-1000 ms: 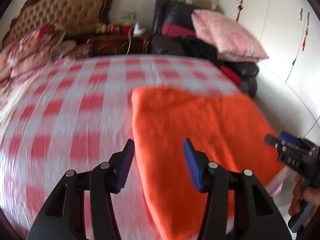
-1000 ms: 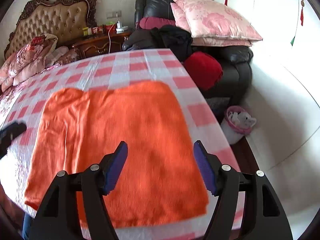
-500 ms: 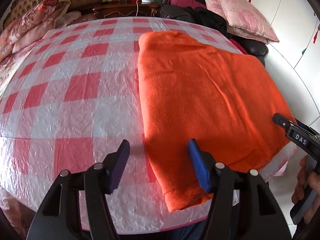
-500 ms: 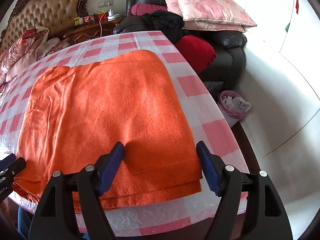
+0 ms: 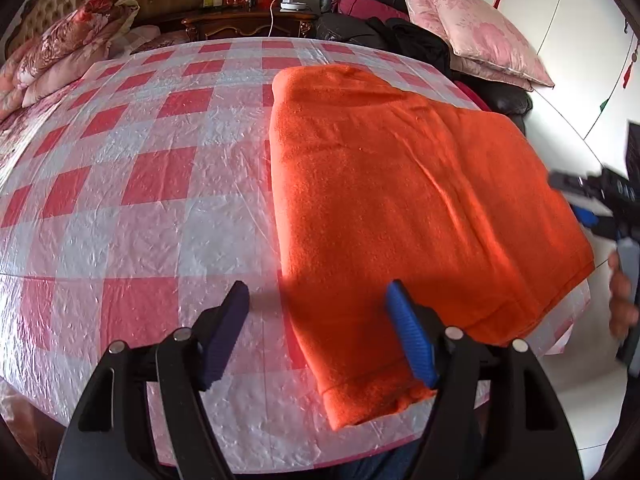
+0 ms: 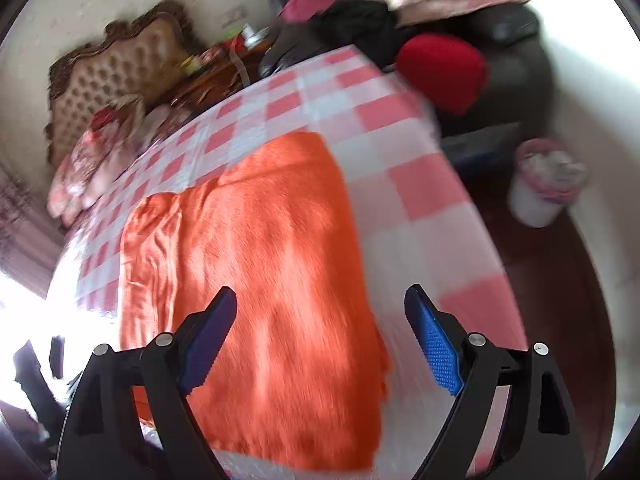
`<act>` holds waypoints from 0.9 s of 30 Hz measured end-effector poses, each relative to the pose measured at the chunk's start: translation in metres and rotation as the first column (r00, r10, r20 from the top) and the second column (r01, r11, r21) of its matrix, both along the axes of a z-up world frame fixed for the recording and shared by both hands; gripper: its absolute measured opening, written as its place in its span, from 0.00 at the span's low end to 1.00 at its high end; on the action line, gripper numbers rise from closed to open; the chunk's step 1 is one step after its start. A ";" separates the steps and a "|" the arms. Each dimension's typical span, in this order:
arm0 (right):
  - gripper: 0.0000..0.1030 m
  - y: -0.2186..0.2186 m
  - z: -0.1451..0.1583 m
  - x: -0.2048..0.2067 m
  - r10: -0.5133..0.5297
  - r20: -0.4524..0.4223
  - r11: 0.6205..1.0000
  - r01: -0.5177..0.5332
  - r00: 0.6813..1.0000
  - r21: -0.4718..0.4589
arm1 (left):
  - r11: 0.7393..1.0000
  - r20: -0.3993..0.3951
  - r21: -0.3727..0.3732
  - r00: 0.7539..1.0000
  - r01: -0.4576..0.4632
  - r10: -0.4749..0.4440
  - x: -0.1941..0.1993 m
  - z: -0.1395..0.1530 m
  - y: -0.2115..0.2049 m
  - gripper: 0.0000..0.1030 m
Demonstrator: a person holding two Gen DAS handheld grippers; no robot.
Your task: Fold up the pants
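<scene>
Folding comes down here to a clean pick at the near end of the orange pants (image 5: 400,200), which lie flat in a doubled rectangle on the right part of the checked, plastic-covered surface (image 5: 140,184), their near hem close to its front edge. The left tool (image 5: 316,332) hovers released and empty, one pad over bare checks, the other over the cloth, so that the pants' left near corner sits between them. The right tool (image 6: 320,340) is likewise spread wide and holding nothing; its view is blurred, but it looks down on the right near corner with one pad above the fabric and the other above the surface.

My judgement is that the next move is a fold of the near hem away toward the far end. To do it well, each tool should come down low over its own corner and close on every layer of the stack, not just the top one, since the edge at the left corner shows more than one thickness. The slippery plastic may let the whole piece slide, so lift both corners together, level, and carry them over evenly. Lay the hem square onto the far edge before letting go
</scene>
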State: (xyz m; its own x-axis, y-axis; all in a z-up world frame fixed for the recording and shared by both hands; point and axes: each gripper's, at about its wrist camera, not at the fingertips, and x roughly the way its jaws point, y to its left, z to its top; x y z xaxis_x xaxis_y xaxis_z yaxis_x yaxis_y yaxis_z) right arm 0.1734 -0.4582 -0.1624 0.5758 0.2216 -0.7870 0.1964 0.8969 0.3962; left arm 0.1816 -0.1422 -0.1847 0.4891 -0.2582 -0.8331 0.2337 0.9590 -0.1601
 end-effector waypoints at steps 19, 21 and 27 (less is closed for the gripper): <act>0.26 -0.022 -0.003 0.053 0.073 -0.046 0.995 -0.069 0.996 0.078 | 0.988 -0.007 -0.088 0.992 0.127 -0.129 0.020 0.002 -0.018 0.21; 0.29 -0.028 -0.004 0.051 0.068 -0.043 0.994 -0.064 0.997 0.084 | 0.987 0.017 -0.119 0.994 0.108 -0.107 0.019 0.011 -0.014 0.38; 0.57 -0.029 0.020 0.030 0.004 -0.020 1.000 -0.004 1.000 -0.003 | 0.968 0.289 0.084 0.924 0.237 -0.251 -0.035 0.051 -0.009 0.44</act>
State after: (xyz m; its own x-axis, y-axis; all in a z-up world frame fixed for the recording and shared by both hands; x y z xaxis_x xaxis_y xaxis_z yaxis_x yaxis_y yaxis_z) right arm 0.2037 -0.4871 -0.1425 0.5593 0.2211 -0.7989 0.2010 0.8989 0.3894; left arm 0.1468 -0.1513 -0.1336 0.6411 -0.3652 -0.6750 0.4910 0.8712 -0.0049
